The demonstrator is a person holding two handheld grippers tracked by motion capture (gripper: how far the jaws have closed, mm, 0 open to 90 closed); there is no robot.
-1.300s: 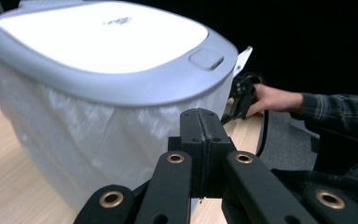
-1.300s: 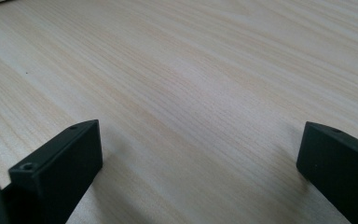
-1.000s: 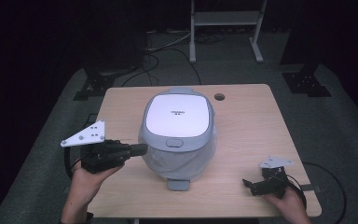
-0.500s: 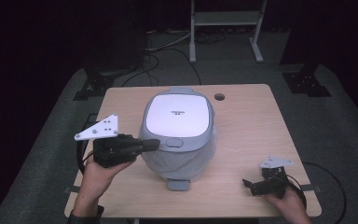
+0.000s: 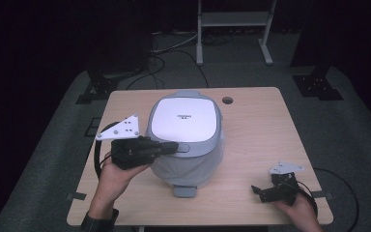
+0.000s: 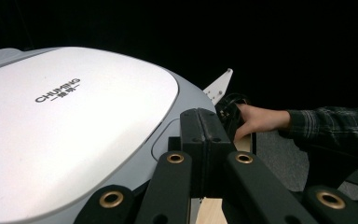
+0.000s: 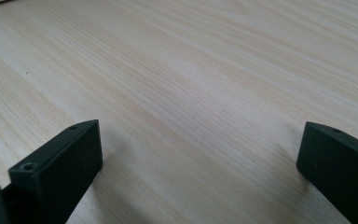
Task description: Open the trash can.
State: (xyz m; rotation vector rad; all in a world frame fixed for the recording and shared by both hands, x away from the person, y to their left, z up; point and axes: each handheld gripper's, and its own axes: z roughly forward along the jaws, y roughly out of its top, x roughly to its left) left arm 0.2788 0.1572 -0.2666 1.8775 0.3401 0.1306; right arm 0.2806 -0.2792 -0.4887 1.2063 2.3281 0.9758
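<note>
Left claw (image 5: 171, 146): your jaws are pressed together with nothing between them, tips resting at the front edge of the rice cooker (image 5: 186, 137), just beside the lid release button (image 5: 182, 148). From the left gripper view the shut tips (image 6: 200, 140) sit right at the recessed button (image 6: 165, 140), at the rim of the white lid (image 6: 70, 121); whether they are already pressing on it cannot be told.

Right claw (image 5: 261, 191): jaws spread wide, empty, low over the surface (image 5: 251, 145) near its front right corner, well apart from the cooker. The right gripper view gives bare wood grain (image 7: 191, 93) between the two jaws.

Cooker position: middle of the surface, lid down, front tab toward you.

Judged step: pressing the release to pop the lid.

Risks from here:
- Tips appear slightly to the side of the button centre; a push there may slide off onto the grey rim, and the latch will not trip
- Your push runs sideways into the cooker body; with nothing bracing it, the cooker may skate or turn toward the right
- If the latch releases, the lid may spring up against your left claw and knock it
- Right claw is too far off to steady the body quickly
</note>
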